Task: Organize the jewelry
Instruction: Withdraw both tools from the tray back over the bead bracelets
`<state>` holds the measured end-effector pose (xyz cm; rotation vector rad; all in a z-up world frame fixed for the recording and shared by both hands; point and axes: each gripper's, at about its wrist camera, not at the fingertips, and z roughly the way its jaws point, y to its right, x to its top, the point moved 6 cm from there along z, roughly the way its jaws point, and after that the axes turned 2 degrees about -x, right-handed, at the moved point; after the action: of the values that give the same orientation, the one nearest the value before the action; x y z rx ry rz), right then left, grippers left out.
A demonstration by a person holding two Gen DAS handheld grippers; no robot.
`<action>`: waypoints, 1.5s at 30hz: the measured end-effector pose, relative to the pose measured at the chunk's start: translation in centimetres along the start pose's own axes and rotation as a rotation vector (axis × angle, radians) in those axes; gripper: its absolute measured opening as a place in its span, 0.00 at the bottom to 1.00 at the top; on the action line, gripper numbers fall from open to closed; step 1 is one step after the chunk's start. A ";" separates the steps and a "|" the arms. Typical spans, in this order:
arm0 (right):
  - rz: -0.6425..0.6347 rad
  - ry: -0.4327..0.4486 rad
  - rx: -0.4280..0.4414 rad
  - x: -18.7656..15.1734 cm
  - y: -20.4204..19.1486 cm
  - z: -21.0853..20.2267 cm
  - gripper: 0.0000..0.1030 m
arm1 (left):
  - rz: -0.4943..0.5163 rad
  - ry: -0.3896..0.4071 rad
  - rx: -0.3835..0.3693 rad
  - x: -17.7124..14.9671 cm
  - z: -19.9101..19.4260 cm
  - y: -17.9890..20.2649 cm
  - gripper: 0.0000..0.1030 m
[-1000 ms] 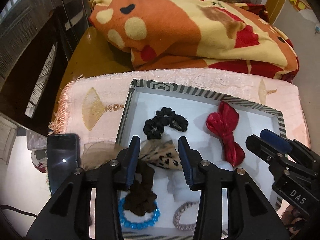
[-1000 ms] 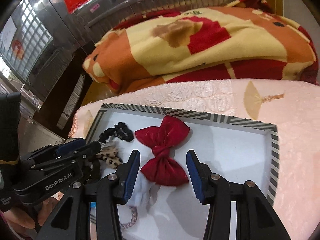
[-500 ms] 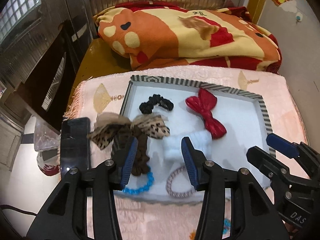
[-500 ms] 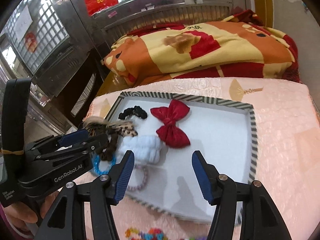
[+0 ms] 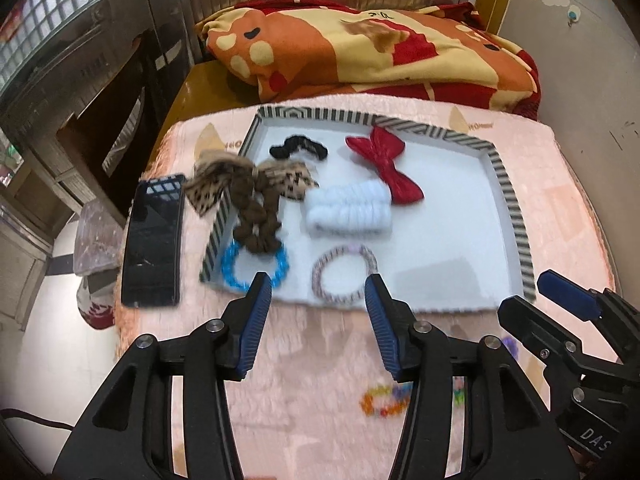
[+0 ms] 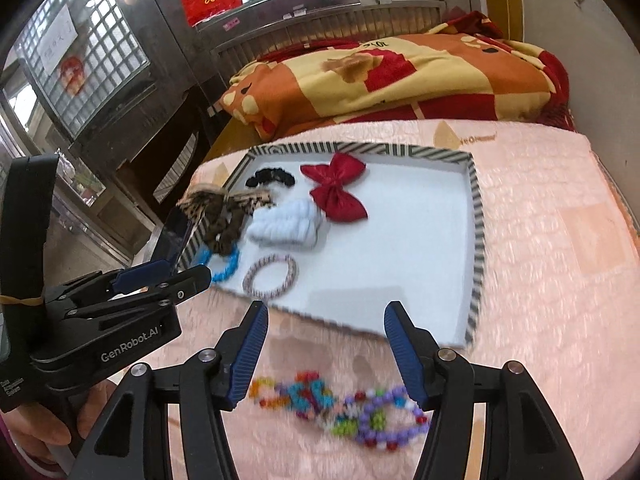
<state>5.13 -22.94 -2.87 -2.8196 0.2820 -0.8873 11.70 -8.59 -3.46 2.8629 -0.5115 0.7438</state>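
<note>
A white tray with a striped rim [image 5: 516, 216] [image 6: 476, 208] lies on the pink cloth. In it lie a red bow [image 5: 386, 164] [image 6: 336, 192], a black scrunchie [image 5: 298, 148], a white scrunchie [image 5: 348, 208], a blue bead bracelet [image 5: 234, 268], a striped hair tie [image 5: 344, 276] [image 6: 272, 276] and a leopard bow with a brown scrunchie [image 5: 256, 196] over the left rim. Multicoloured bead bracelets [image 6: 340, 404] [image 5: 388, 396] lie on the cloth in front. My left gripper [image 5: 318, 304], jaws opening and empty, hovers at the tray's near edge. My right gripper [image 6: 324, 332] is open and empty above the beads.
A black phone [image 5: 154, 240] lies left of the tray, near the cloth's edge. A folded orange, yellow and red blanket [image 5: 368, 44] fills the back. The bed edge drops off at the left towards dark furniture. A hand [image 6: 44, 420] holds the left gripper.
Both grippers have pulled back out of the tray towards its near edge and opened wider. The leopard bow with the brown scrunchie now lies over the tray's left rim. Bead bracelets came into view.
</note>
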 end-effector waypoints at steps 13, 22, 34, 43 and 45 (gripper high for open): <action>-0.025 -0.005 -0.008 -4.3 0.6 -3.1 0.57 | -0.015 0.002 -0.003 -4.8 -2.6 1.9 0.50; -0.038 -0.007 -0.011 -6.0 1.3 -4.2 0.58 | -0.011 0.004 0.001 -6.9 -3.6 3.4 0.51; -0.035 -0.020 -0.020 -7.3 2.5 -4.4 0.58 | -0.019 -0.012 0.016 -8.5 -3.5 3.9 0.51; -0.050 -0.041 -0.022 -7.9 2.8 -3.8 0.58 | -0.029 -0.030 0.020 -9.2 -3.0 4.0 0.51; -0.049 -0.045 -0.022 -8.1 2.9 -3.7 0.59 | -0.030 -0.033 0.020 -9.2 -2.9 4.0 0.51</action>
<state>-3.92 -24.33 -4.90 -2.8741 0.2183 -0.8344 1.40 -9.03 -5.29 2.8993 -0.4664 0.7016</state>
